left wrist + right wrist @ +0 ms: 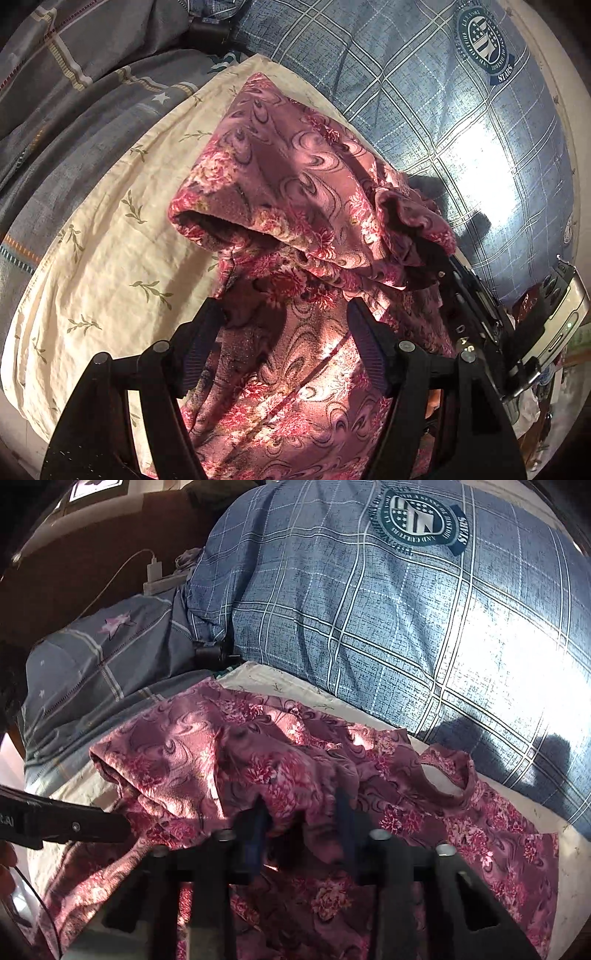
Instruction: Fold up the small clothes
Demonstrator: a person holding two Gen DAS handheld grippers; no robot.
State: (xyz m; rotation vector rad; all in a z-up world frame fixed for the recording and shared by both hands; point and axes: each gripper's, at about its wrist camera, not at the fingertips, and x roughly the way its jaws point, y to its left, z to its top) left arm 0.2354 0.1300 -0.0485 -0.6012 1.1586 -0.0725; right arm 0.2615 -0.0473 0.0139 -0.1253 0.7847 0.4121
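A pink floral garment (280, 192) lies on a cream leaf-print sheet (110, 236), with its upper part folded over into a loose hump. My left gripper (286, 314) hovers over the garment's lower part, jaws open and nothing pinched between them. It also shows at the left edge of the right wrist view (66, 827). My right gripper (301, 818) is shut on a bunched fold of the pink garment (295, 775), lifted a little off the sheet. From the left wrist view the right gripper (439, 266) holds that fold at the garment's right side. The neckline (447, 779) lies flat to the right.
A large blue plaid pillow with a round crest (443, 122) borders the sheet on the far side. A grey plaid quilt (74, 96) is heaped to the left. A white charger on a power strip (155, 576) and a small dark object (210, 653) sit behind the bedding.
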